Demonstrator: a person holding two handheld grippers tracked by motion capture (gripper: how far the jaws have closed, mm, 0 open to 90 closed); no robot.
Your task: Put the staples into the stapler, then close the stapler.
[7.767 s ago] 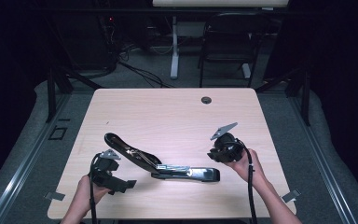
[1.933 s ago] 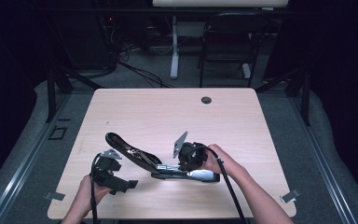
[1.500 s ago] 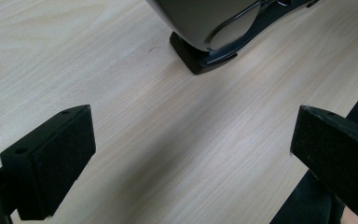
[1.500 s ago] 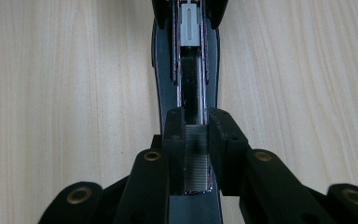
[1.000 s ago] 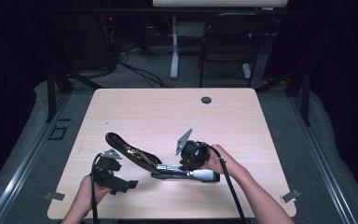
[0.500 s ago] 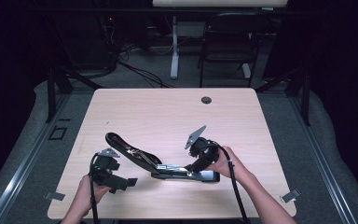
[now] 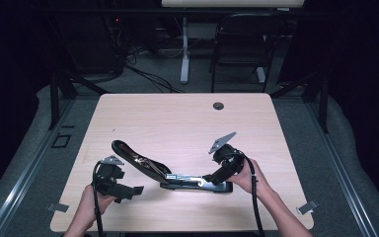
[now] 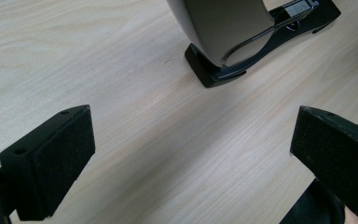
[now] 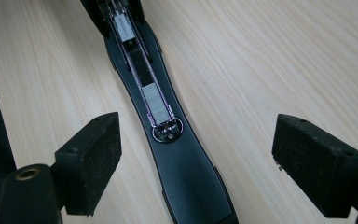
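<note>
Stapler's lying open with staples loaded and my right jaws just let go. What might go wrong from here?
The staples lie uncovered in the open stapler; a knock may spill them. The right gripper, whose jaws have just been opening, straddles the base and may nudge it. The raised lid could drop shut; the left gripper holds nothing.

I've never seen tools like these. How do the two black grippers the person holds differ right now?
The right gripper reaches over the open stapler, whose base lies between its jaws untouched; the left gripper has bare table between its jaws, the stapler lying ahead. The right gripper's grey plate tilts up high; the left gripper's plate sits low and flatter. The right gripper's jaws have just been opening. Both stand open, holding nothing.
</note>
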